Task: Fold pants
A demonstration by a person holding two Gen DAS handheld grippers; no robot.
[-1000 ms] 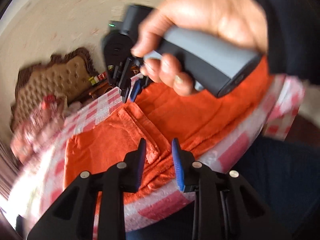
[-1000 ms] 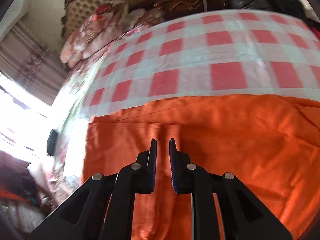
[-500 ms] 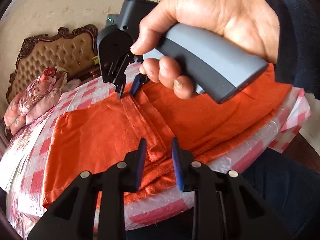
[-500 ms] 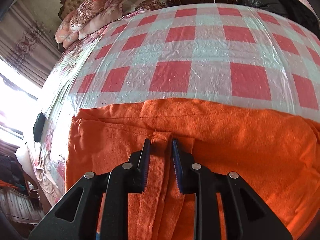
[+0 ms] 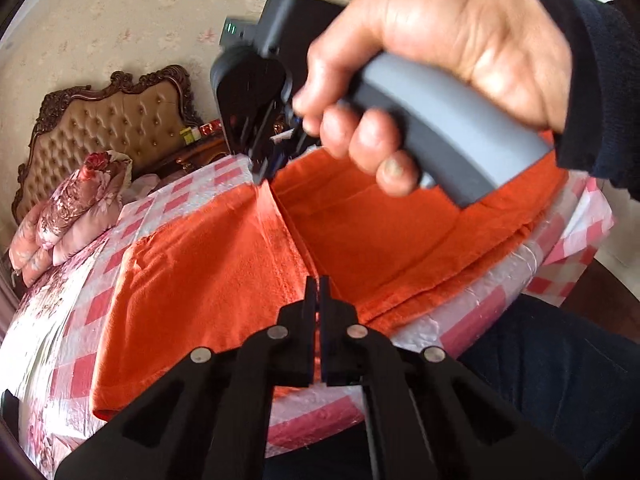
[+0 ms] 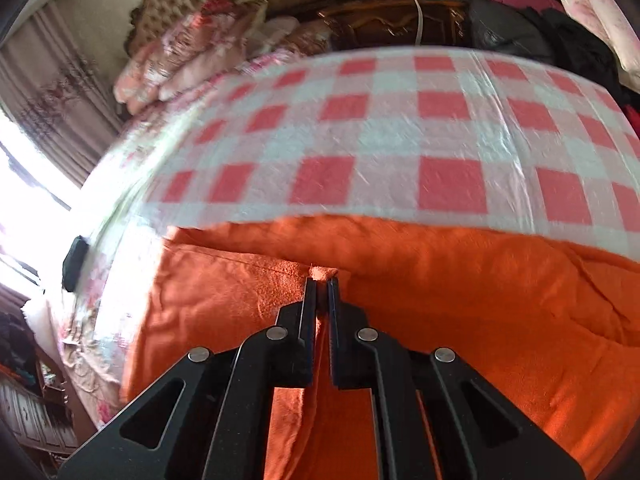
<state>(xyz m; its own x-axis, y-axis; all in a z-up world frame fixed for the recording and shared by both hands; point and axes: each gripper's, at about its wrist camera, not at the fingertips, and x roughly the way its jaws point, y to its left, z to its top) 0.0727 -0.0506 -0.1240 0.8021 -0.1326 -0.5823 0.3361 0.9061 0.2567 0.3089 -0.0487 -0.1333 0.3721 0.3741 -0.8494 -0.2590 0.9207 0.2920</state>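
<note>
The left gripper [image 5: 318,286] is clenched on the near edge of the orange pants [image 5: 208,264], a thin strip of cloth pinched between its jaws; they have just been closing. The pants lie spread flat on the checked bed cover [image 5: 96,312], reaching the near edge of the bed. The right gripper [image 6: 321,284] is clamped on a raised ridge of the pants at their far edge; its jaws have just been closing with cloth between them. In the left wrist view, the right hand [image 5: 436,76] on its grey handle blocks much of the far side. Beyond the pants: bare checked cover, folded floral quilts [image 6: 188,48], a tufted headboard [image 5: 112,124], a dark wooden cabinet [image 6: 384,20]
</note>
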